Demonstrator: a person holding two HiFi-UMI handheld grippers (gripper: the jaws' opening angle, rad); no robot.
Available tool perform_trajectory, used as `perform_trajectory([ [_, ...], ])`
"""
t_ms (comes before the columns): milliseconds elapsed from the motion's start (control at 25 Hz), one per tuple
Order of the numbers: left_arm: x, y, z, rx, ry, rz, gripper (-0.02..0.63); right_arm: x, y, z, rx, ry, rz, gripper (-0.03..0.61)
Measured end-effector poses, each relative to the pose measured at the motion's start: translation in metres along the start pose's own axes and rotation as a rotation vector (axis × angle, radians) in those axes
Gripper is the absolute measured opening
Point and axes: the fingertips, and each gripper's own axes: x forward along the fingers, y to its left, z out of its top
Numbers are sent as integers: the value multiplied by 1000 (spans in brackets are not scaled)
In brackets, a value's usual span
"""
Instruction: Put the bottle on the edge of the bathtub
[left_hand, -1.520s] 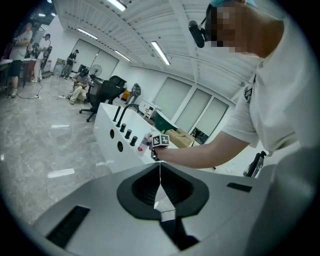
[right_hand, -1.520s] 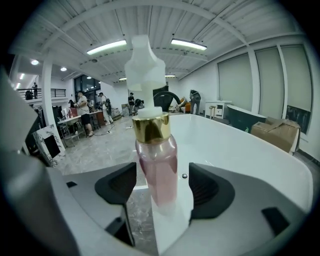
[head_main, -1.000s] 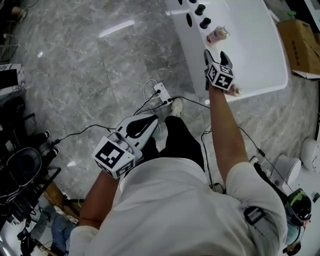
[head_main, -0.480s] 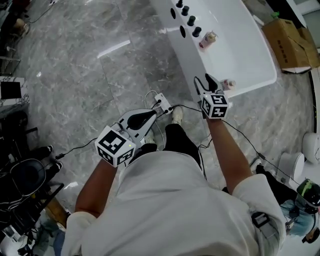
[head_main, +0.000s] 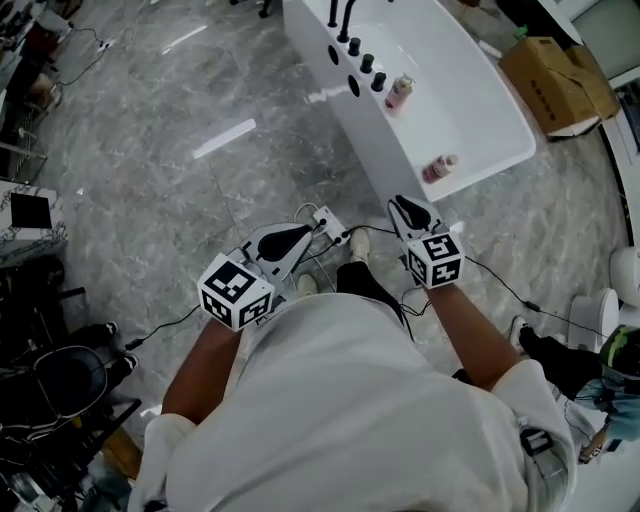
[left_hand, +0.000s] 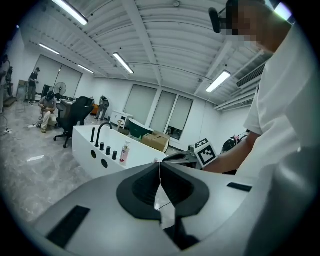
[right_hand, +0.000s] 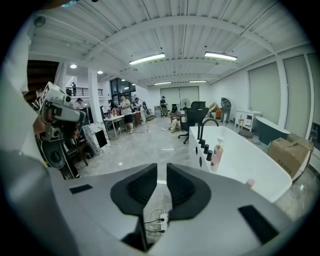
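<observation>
A white bathtub (head_main: 470, 95) stands at the top of the head view. A small pink bottle (head_main: 440, 167) lies on its side on the tub's near end, also visible in the right gripper view as the small bottle (right_hand: 250, 183). A pink pump bottle (head_main: 399, 92) stands upright on the rim beside the black knobs (head_main: 372, 72). My right gripper (head_main: 402, 203) hangs over the floor just short of the tub, its jaws closing with nothing between them and a narrow gap left. My left gripper (head_main: 308, 234) is shut and empty above the floor.
A white power strip (head_main: 328, 222) with cables lies on the marble floor between the grippers. A cardboard box (head_main: 548, 68) sits beyond the tub. A black faucet (head_main: 338, 12) rises at the tub's far end. Office chairs and equipment crowd the left edge.
My right gripper has drawn back from the tub's edge toward the body, leaving the small bottle lying there, and its jaws have narrowed. The left gripper has barely moved.
</observation>
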Motion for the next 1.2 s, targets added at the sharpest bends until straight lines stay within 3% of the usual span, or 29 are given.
perform_trajectory([
  [440, -34, -13, -32, 19, 23, 1, 18, -56, 70, 4, -10, -31, 58, 26],
  [800, -43, -24, -45, 32, 29, -29, 18, -72, 93, 0, -1, -53, 48, 15],
  [1200, -56, -18, -48, 12, 7, 0, 18, -71, 107, 13, -24, -67, 80, 11],
])
